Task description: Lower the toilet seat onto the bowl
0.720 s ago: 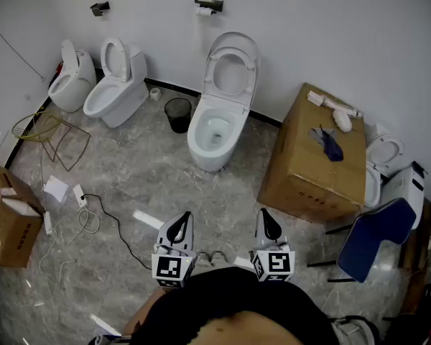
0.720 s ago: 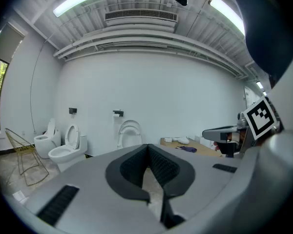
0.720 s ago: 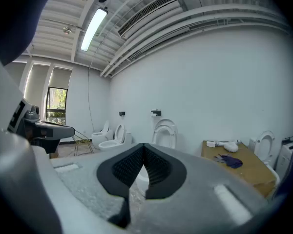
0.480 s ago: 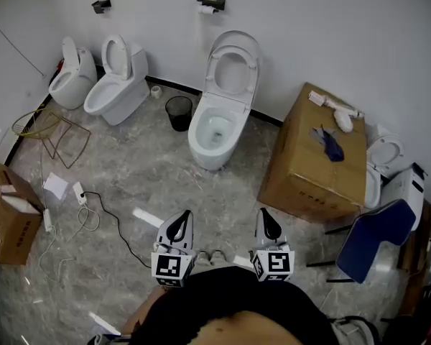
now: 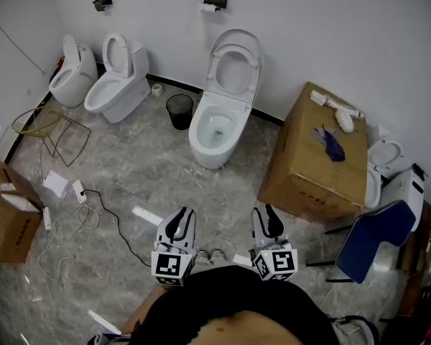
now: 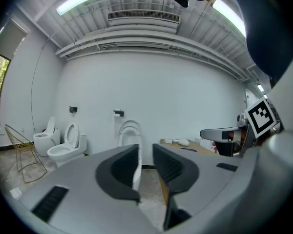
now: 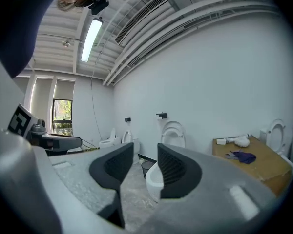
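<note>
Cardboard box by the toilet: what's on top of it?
On the cardboard box lie a dark blue cloth and white items I cannot identify. Its closed top hides whatever is inside.

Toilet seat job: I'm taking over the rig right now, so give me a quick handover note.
Left gripper: shut, empty, held low near the body.
Right gripper: jaws slightly apart, empty, beside it.
Toilet seat: raised by the wall, above the bowl of the middle toilet, across the floor ahead.
Done: nothing yet.
Left: approach, take the seat, lower it onto the bowl.
</note>
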`<control>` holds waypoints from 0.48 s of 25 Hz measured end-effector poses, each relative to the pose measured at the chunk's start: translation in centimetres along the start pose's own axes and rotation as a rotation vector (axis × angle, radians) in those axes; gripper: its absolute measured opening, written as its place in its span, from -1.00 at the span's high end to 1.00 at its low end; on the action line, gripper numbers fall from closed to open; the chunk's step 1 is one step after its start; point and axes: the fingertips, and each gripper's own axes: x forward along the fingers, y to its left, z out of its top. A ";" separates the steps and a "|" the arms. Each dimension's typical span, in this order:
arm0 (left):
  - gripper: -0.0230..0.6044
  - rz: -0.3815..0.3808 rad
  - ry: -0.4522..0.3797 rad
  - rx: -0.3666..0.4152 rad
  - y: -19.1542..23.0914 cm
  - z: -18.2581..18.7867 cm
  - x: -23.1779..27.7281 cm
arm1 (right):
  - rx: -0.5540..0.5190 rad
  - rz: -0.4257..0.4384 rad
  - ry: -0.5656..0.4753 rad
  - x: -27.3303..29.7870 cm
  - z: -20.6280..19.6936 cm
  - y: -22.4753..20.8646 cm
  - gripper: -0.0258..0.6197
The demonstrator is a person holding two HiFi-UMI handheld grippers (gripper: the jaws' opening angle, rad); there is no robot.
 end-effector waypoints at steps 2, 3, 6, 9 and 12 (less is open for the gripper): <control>0.12 -0.011 -0.007 -0.022 -0.2 0.2 0.3 | 0.002 0.012 -0.003 0.3 0.1 0.0 0.20; 0.04 -0.014 -0.018 -0.030 -0.3 0.4 0.5 | -0.003 0.013 -0.005 0.4 0.1 0.0 0.08; -0.27 -0.009 -0.043 -0.020 0.0 0.7 0.7 | -0.032 -0.007 -0.014 0.8 0.4 -0.1 -0.26; -0.69 -0.028 -0.049 -0.031 0.1 0.5 1.0 | -0.061 -0.002 -0.011 1.2 0.4 0.2 -0.55; -0.88 -0.050 -0.050 -0.047 0.0 1.2 1.6 | -0.083 0.024 0.007 1.8 0.1 0.3 -0.76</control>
